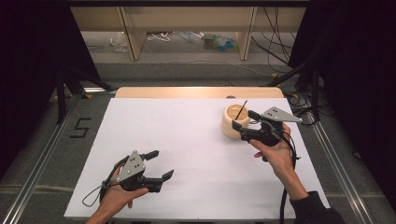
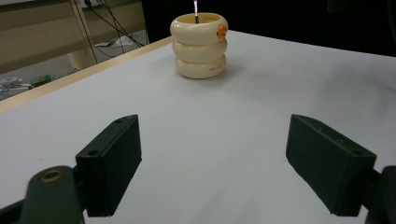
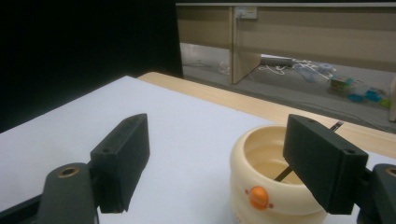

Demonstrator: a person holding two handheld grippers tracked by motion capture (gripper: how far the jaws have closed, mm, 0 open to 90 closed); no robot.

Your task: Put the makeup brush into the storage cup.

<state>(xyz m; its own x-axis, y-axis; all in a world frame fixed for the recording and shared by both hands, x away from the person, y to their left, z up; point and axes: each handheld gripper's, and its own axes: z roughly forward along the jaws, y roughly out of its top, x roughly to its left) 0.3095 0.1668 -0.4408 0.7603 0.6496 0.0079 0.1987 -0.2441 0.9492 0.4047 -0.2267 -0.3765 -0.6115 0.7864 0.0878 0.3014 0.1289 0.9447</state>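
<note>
On the white-covered worktop (image 1: 187, 154) we see a cream, ringed plastic holder (image 1: 233, 122) at the far right with a thin dark stick (image 1: 241, 110) leaning inside. Our right gripper (image 1: 246, 125) sits beside it and our left gripper (image 1: 159, 164) rests near the front, both with jaws spread and empty. We judge a careless nudge could tip the holder.
</note>
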